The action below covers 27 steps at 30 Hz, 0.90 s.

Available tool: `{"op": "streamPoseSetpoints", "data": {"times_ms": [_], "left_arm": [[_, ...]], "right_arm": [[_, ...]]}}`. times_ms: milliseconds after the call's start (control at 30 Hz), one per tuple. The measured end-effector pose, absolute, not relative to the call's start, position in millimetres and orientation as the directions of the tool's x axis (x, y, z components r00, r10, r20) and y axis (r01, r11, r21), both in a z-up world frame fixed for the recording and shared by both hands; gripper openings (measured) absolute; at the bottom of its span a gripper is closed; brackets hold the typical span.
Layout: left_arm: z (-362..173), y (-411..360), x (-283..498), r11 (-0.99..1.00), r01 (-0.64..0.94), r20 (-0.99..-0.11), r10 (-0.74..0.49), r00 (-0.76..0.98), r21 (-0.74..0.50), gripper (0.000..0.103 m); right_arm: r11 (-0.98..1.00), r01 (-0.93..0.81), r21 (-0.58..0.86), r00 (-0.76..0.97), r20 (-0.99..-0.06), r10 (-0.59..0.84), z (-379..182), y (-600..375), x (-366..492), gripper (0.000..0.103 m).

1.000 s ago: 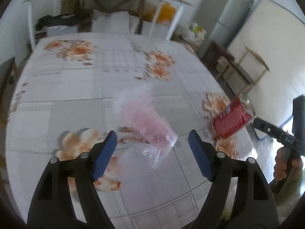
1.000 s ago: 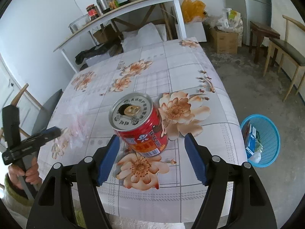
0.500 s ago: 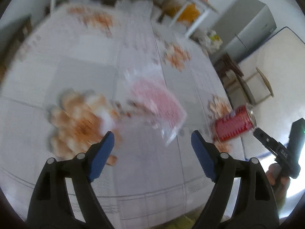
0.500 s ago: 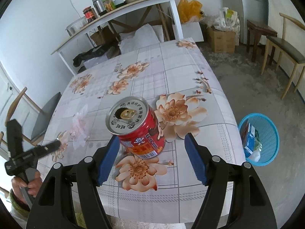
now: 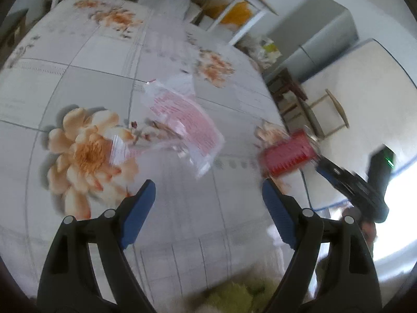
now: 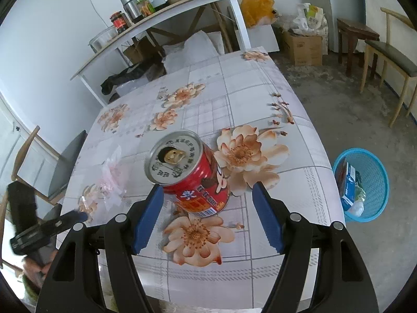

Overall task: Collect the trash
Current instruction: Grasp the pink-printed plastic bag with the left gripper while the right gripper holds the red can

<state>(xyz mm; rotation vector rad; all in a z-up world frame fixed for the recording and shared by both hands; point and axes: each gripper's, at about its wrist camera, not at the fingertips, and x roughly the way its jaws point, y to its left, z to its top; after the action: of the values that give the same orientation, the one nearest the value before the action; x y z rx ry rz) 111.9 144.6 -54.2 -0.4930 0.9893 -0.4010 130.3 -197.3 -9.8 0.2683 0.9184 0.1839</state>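
Observation:
A red drink can (image 6: 194,176) stands on the flowered table, just ahead of my open right gripper (image 6: 207,194), between its fingers but untouched. It also shows in the left wrist view (image 5: 288,154). A clear plastic wrapper with pink print (image 5: 182,118) lies flat on the table ahead of my open left gripper (image 5: 208,191), which hovers short of it. The wrapper shows at the left in the right wrist view (image 6: 110,178). A blue waste basket (image 6: 365,185) with some trash in it stands on the floor right of the table.
The table (image 6: 234,99) has a flowered cloth. A white shelf table (image 6: 161,23) with pots and jars stands behind it. Chairs (image 6: 391,60) and a stool are at the right, another chair (image 6: 52,161) at the left. Boxes and bags line the far wall.
My left gripper has swung and tilted, so the wrapper now sits higher and further left in its view. My right gripper has closed in slightly on the can. Both stay open.

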Motion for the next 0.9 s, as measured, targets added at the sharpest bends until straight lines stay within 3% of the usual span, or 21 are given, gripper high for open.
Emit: {"op": "streamPoseSetpoints", "data": {"times_ms": [400, 533, 633, 700, 900], "left_arm": [[-65.4, 135.1, 176.0, 0.874, -0.070, -0.753, -0.372, 0.543, -0.481, 0.080], [-63.7, 118.9, 182.7, 0.928, -0.096, -0.786, -0.246, 0.567, -0.360, 0.080], [-66.4, 100.3, 183.4, 0.981, -0.052, -0.802, -0.123, 0.585, -0.188, 0.080], [-67.8, 95.8, 181.0, 0.988, -0.030, -0.791, -0.104, 0.603, -0.153, 0.079], [-63.6, 94.4, 175.2, 0.989, 0.029, -0.768, -0.131, 0.626, -0.145, 0.062]], "right_arm": [[0.952, -0.001, 0.307, 0.618, -0.748, 0.242, -2.2, -206.6, 123.9, 0.069], [0.952, -0.001, 0.306, 0.619, -0.748, 0.241, -2.3, -205.5, 124.7, 0.069], [0.952, -0.005, 0.307, 0.615, -0.750, 0.245, -2.9, -204.2, 125.1, 0.069], [0.953, -0.013, 0.303, 0.613, -0.750, 0.247, -3.6, -201.5, 125.1, 0.069], [0.953, -0.017, 0.302, 0.607, -0.755, 0.250, -5.8, -198.5, 126.1, 0.069]]}}
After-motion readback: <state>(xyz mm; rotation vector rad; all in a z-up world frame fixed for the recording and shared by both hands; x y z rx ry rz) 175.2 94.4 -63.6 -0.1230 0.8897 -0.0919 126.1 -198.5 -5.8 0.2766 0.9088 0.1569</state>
